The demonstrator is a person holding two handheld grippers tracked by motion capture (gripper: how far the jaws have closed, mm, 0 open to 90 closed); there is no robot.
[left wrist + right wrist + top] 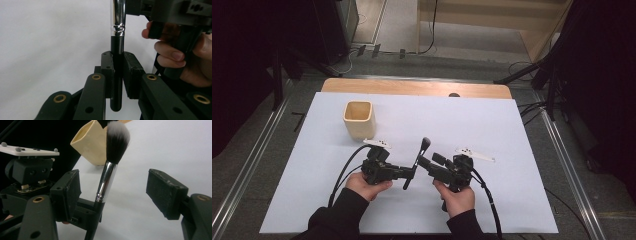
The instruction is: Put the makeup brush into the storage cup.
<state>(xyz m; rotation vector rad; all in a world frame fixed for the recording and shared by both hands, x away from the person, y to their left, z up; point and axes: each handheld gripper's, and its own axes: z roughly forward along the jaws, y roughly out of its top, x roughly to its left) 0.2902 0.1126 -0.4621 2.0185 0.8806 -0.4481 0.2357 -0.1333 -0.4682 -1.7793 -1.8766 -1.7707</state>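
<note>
High view: one makeup brush point(417, 161) is held above the white surface point(512, 200), in front of and to the right of the single beige cup point(359, 119), between the two claws.

Left claw point(409, 171): clenched on the brush's black handle near its lower end. In the left gripper view the pads point(108, 72) press the handle point(117, 75) from both sides, and the butt end sticks out below them.

Right claw point(426, 165): released. In the right gripper view its jaws stand wide on either side of the chrome ferrule point(106, 181), touching nothing, with the cup point(92, 143) behind the bristle head point(117, 141).

Count: one brush, one cup, two claws, two hands.

Handling, as judged: the brush looks light and its handle stiff. The polished ferrule is probably slippery and poor for gripping. The bristles are soft and would splay or deform if pinched. The best second hold is the black handle just below the ferrule, above the left claw's pads. A single grip so low on the handle leaves the shaft free to pivot.
</note>
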